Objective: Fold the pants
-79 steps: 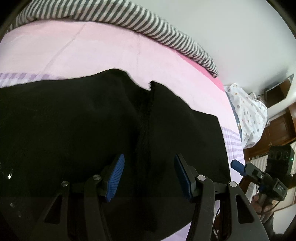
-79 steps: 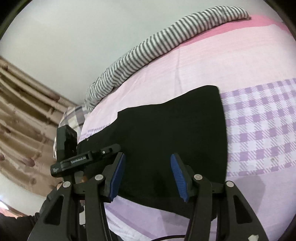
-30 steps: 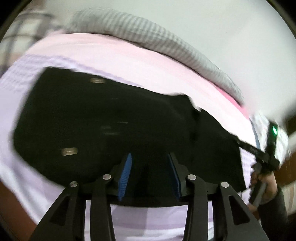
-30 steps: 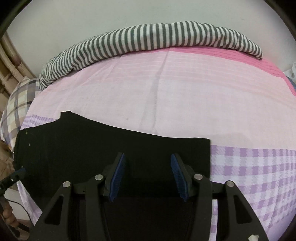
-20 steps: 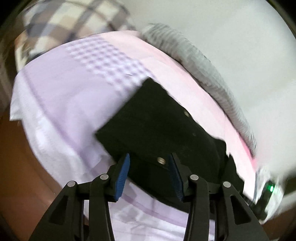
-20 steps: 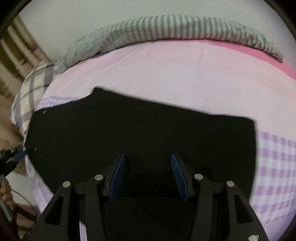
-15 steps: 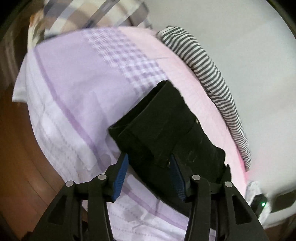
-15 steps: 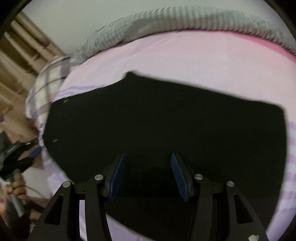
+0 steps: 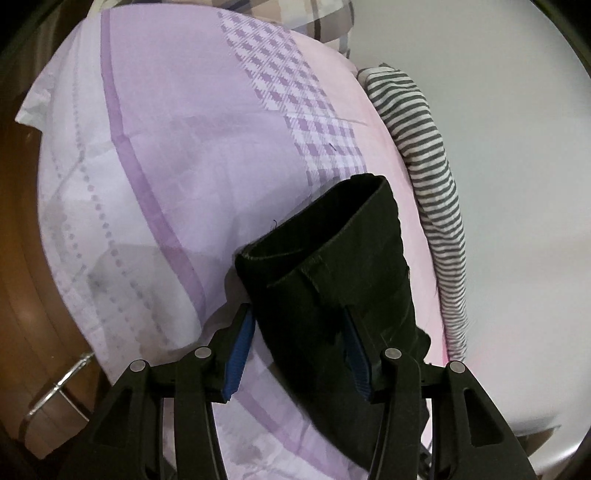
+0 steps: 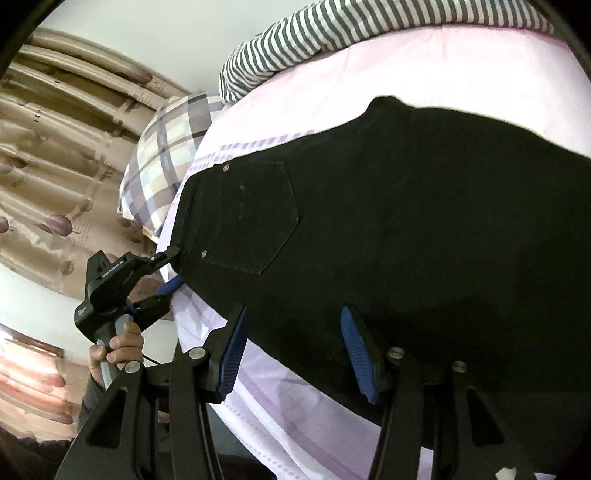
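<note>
My left gripper (image 9: 297, 350): jaws apart, straddling the waistband end of the black denim pants (image 9: 343, 280); the pads do not look to be pressing cloth, though the right pad is half hidden against it. My right gripper (image 10: 295, 349): jaws apart, poised over the near edge of the same pants, nothing pinched.

Pants lie flat on the bed with the lilac-and-pink checked sheet (image 9: 155, 177), back pocket up, legs apparently already laid one on the other. Beyond the pants, against the wall, a grey-and-white striped bolster (image 10: 332, 33); off the waistband end, a plaid pillow (image 10: 166, 155).

Step, as I judge it: taking hold for the crosswise fold. Next calls for both jaws closing on the pants' edge, catching all layers, then lifting evenly so the stack does not shear.
</note>
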A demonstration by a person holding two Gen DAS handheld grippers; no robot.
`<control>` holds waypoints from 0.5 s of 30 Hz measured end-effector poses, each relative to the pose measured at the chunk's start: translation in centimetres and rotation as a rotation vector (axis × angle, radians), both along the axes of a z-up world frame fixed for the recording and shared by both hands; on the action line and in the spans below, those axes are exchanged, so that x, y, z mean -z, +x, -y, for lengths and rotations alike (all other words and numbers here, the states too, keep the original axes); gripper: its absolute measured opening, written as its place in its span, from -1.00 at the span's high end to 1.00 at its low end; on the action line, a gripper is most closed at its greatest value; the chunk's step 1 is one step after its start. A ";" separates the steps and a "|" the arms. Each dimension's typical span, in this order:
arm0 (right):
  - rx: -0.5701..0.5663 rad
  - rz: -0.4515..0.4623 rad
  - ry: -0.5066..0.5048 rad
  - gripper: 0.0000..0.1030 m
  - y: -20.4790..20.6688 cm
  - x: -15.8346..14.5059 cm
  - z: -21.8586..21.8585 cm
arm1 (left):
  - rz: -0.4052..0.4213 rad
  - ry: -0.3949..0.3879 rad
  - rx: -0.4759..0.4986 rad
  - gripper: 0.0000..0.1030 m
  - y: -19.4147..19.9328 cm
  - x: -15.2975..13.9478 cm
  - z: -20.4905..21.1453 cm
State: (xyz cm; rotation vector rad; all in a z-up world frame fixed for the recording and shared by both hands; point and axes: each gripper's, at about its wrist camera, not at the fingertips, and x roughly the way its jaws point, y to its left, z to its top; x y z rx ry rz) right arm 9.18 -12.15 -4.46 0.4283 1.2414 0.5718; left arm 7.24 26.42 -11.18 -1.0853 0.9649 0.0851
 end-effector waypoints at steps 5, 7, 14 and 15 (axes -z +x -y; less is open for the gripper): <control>0.017 0.000 0.003 0.03 0.4 -0.2 0.5 | 0.039 0.007 -0.013 -0.10 0.6 0.3 0.0; 0.021 -0.003 0.004 0.03 0.6 0.0 0.5 | 0.061 0.025 -0.025 -0.16 1.0 0.2 0.1; 0.050 0.027 0.012 0.04 0.2 -0.8 1.3 | 0.035 0.136 0.011 0.47 2.0 -0.7 0.9; 0.062 0.033 0.015 0.04 0.3 -1.1 1.8 | 0.049 0.134 0.014 0.52 2.1 -1.2 1.1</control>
